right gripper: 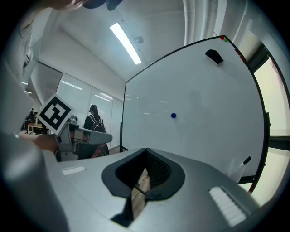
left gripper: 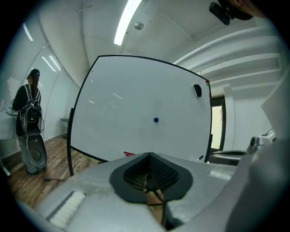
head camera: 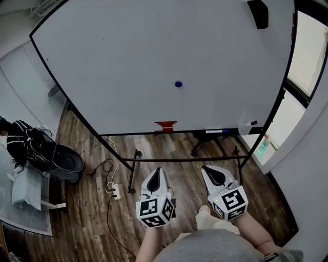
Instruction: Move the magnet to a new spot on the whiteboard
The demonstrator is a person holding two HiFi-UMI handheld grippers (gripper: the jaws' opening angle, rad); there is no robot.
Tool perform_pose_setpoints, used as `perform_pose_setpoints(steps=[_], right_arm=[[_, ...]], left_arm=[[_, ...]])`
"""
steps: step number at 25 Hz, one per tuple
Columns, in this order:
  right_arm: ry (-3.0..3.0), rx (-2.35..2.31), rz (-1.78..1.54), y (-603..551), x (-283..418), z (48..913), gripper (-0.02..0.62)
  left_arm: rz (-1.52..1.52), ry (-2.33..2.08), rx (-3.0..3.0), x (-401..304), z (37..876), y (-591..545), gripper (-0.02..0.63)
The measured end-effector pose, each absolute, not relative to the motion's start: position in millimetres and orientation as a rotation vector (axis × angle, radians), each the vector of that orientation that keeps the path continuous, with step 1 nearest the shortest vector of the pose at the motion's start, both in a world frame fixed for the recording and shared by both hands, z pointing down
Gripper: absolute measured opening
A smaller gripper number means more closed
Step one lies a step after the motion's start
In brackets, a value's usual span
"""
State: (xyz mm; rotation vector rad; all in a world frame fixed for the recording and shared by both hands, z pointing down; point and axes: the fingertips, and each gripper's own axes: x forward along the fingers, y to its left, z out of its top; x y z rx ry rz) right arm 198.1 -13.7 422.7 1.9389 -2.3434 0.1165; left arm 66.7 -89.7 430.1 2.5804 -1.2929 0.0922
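A small round blue magnet [head camera: 178, 84] sticks to the whiteboard [head camera: 128, 56], a little below and right of the board's middle. It shows too in the left gripper view as the magnet [left gripper: 156, 120] and in the right gripper view as the magnet [right gripper: 173, 116]. My left gripper [head camera: 156, 172] and right gripper [head camera: 209, 169] hang side by side close to my body, well short of the board, both pointing toward it. The left gripper [left gripper: 148, 157] has its jaws together with nothing between them. The right gripper [right gripper: 146, 152] also looks shut and empty.
A black eraser [head camera: 258, 13] clings to the board's upper right corner. A red object [head camera: 165, 124] and a marker [head camera: 250, 123] lie along the bottom ledge. The board's stand legs [head camera: 134, 171] and a power strip [head camera: 117, 192] with cables sit on the wood floor. A person with a backpack [left gripper: 29, 104] stands left.
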Motion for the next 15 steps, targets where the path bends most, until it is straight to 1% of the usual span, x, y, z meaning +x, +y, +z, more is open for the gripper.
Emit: perform_pose_setpoints(steps=[15], right_arm=[[-2.346, 1.912, 0.148, 67, 131, 439, 0.000]], left_arm=[[0.146, -1.292, 2.517, -14, 470, 12, 0.005]])
